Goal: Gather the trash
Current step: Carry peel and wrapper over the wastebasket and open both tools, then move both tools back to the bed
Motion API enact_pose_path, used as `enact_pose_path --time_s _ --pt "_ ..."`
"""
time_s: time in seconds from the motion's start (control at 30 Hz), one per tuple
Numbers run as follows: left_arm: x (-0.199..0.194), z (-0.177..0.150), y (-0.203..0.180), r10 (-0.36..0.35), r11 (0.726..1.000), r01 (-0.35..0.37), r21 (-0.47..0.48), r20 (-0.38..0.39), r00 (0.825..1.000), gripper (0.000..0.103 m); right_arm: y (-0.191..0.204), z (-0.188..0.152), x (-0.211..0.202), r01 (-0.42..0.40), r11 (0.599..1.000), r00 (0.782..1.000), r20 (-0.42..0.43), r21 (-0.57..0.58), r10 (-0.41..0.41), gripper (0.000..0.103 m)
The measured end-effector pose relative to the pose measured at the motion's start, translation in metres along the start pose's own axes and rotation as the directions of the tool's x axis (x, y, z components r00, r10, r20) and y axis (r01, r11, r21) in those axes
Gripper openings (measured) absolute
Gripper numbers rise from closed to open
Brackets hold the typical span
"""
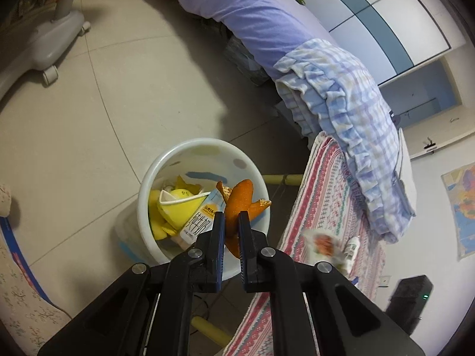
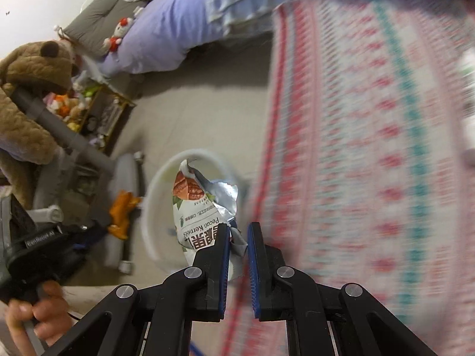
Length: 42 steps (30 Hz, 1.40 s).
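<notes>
Orange peel (image 1: 237,204) pinched between the narrowed jaws of the left gripper (image 1: 231,218), poised above the near rim of a white bin (image 1: 207,145) on the tiled floor. Pecan kernel packet (image 2: 196,207) clamped by its crumpled edge in the right gripper (image 2: 238,228), hanging over the same bin (image 2: 154,184), beside the striped bedspread (image 2: 371,148).

Inside the bin: yellow peel (image 1: 175,207) and a milk carton (image 1: 202,222), already dropped.

Best handling, by the look of it: carry each piece fully past the rim toward the bin's middle before letting go, peel first, since part of it overhangs the rim on the bedspread side and could fall outside. Packet light and likely to flutter, so better released low, close to the contents.

Much left unclear. Right-hand view smeared by motion, bedspread pattern and bin rim soft. Bin's floor buried under rubbish. A blurred packet (image 1: 323,243) and a small white bottle (image 1: 351,247) visible on the bedspread beside the bin in the left view, whether lying there or held not clear. A hand (image 2: 35,314) at the right view's edge, cut off, gripping the other tool's handle.
</notes>
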<state>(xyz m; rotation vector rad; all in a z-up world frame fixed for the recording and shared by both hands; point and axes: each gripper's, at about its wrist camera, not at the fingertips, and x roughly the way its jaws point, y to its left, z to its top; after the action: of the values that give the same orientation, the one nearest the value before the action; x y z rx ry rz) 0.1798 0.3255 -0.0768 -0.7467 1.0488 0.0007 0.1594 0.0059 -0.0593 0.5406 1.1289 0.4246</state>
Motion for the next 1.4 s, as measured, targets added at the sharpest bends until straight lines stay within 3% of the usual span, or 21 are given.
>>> enact_pose_path --time_s 0.2,0.33,0.5,0.63,0.87,0.9,1.0,1.17,1.27,1.4 --pt "-0.006 0.015 0.017 -0.029 0.998 0.03 -0.061 0.028 0.999 0.009 0.03 0.001 0.064 -0.006 0.994 0.998 -0.069 0.106 0.013 0.011" --pt "-0.008 0.02 0.025 -0.007 0.997 0.011 -0.073 0.047 0.999 0.009 0.034 0.004 0.099 -0.01 0.978 0.994 -0.102 0.209 0.032 0.011" --pt "-0.003 0.019 0.025 -0.022 0.998 0.024 -0.063 0.026 0.999 0.009 0.044 0.006 0.111 -0.018 0.981 0.995 -0.091 0.192 0.036 0.013" --pt "0.005 0.018 0.021 -0.027 0.998 0.027 -0.049 -0.005 1.0 0.009 0.036 0.003 0.101 0.019 0.986 0.997 -0.082 0.165 -0.006 0.015" --pt "0.02 0.022 0.014 0.005 0.999 -0.005 -0.041 -0.015 1.0 0.011 0.017 0.002 0.075 0.004 0.981 0.999 -0.048 0.193 0.006 0.017" --pt "0.023 0.025 0.014 0.031 0.999 -0.031 -0.039 -0.015 0.999 0.015 0.019 0.001 0.073 0.001 0.982 0.999 -0.047 0.189 0.008 0.017" --pt "0.026 0.032 0.017 0.083 0.995 -0.082 -0.061 0.017 0.996 0.057 0.023 0.001 0.063 -0.006 0.987 0.999 -0.047 0.163 0.014 0.018" --pt "0.022 0.03 0.016 0.094 0.994 -0.092 -0.051 0.045 0.995 0.058 0.023 0.001 0.024 0.015 0.997 1.0 -0.023 0.069 -0.014 0.018" --pt "0.021 0.022 0.011 0.114 0.993 -0.112 -0.039 0.044 0.993 0.058 0.019 0.001 -0.002 0.037 0.999 0.999 0.0 0.014 -0.037 0.029" --pt "0.017 0.003 0.001 0.129 0.992 -0.129 -0.016 0.036 0.991 0.058 0.005 0.0 -0.039 0.096 0.994 0.995 0.023 -0.055 -0.095 0.029"
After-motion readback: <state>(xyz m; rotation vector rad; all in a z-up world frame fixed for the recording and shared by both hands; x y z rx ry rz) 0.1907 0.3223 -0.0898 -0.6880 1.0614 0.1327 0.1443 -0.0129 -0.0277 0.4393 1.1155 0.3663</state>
